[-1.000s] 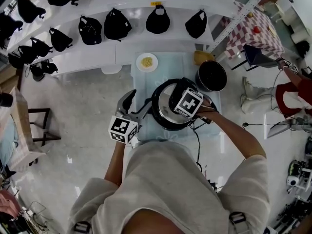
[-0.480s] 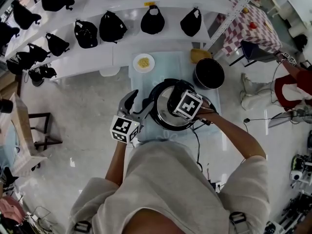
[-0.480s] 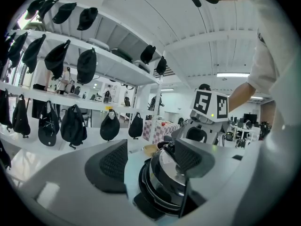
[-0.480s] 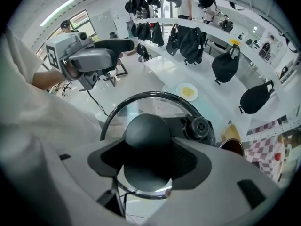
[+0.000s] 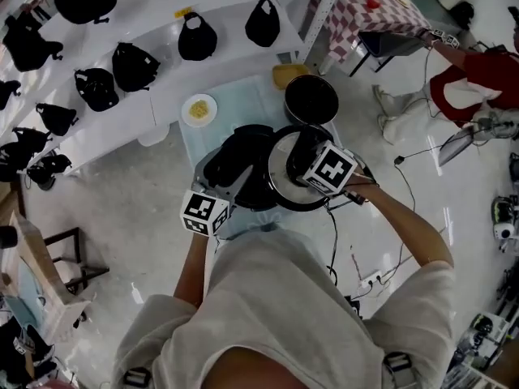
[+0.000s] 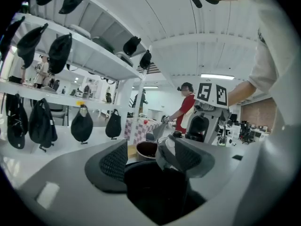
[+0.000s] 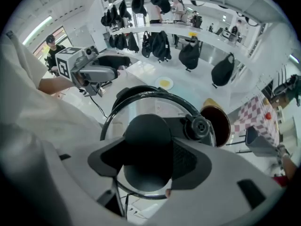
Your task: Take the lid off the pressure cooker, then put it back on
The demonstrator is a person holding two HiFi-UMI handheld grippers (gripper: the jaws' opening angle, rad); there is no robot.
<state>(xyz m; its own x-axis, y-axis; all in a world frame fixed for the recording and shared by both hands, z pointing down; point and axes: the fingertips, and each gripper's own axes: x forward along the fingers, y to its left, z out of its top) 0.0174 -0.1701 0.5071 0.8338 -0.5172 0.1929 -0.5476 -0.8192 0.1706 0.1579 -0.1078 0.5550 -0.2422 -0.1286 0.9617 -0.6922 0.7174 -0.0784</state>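
The black pressure cooker body [image 5: 242, 168] stands uncovered on a light blue mat [image 5: 243, 96]. Its round lid [image 5: 285, 186], shiny with a black rim, hangs partly over the body's right edge. My right gripper [image 5: 302, 162] points steeply down and is shut on the lid's black knob [image 7: 146, 138], with a pad on each side. A black valve [image 7: 200, 126] sits on the lid beside the knob. My left gripper [image 5: 233, 183] reaches in level from the front left. Its jaws [image 6: 153, 161] are shut on the cooker's black handle [image 6: 155, 192].
Behind the cooker on the mat are a white plate of yellow food [image 5: 199, 109], a dark bowl [image 5: 310, 100] and a yellow thing [image 5: 289, 74]. White shelves with black bags [image 5: 134, 65] run behind. A cable [image 5: 332, 233] hangs at the right. A person in red [image 5: 478, 87] stands far right.
The right gripper has carried the lid to the right, off the cooker, and the black body now shows uncovered at the left. The left gripper has stayed on the handle.
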